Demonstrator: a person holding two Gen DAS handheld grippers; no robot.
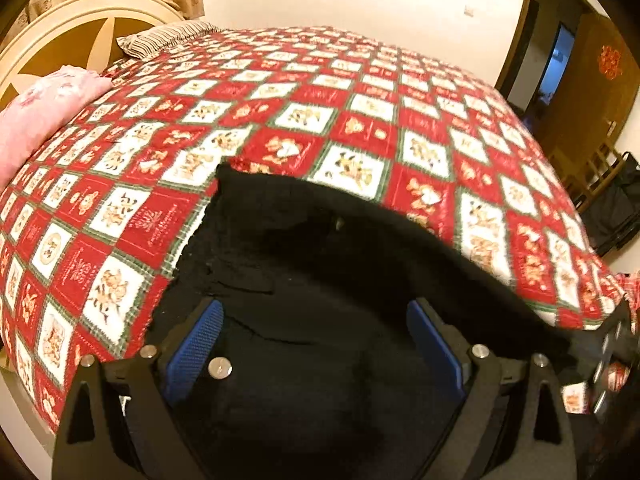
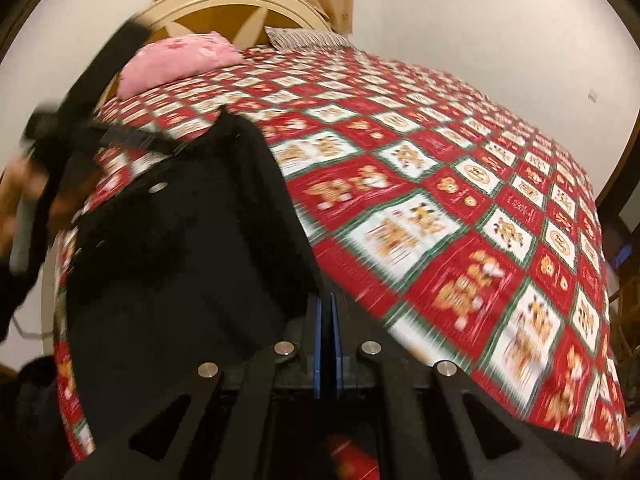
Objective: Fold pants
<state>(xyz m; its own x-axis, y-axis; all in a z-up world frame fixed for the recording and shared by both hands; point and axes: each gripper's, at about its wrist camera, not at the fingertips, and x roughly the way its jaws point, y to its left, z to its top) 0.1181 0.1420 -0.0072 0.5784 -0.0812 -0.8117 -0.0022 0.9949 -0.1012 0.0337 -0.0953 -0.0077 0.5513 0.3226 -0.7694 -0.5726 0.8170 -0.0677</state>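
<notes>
The black pants (image 1: 304,264) lie on the red, white and green checked bedspread (image 1: 360,120). In the left wrist view my left gripper (image 1: 316,324) is open, its blue pads (image 1: 196,344) spread wide just above the black cloth. In the right wrist view the pants (image 2: 192,248) hang bunched at the left over the bedspread (image 2: 460,220). My right gripper (image 2: 327,312) has its blue pads pressed together beside the edge of the cloth; whether cloth is pinched between them is unclear. My left gripper (image 2: 80,128) shows blurred at upper left.
A pink pillow (image 1: 44,112) and a striped pillow (image 1: 168,38) lie by the round headboard (image 1: 68,32). A dark doorway (image 1: 560,64) and a wooden chair with a dark bag (image 1: 608,196) stand right of the bed. The bed's edge runs close along the lower left.
</notes>
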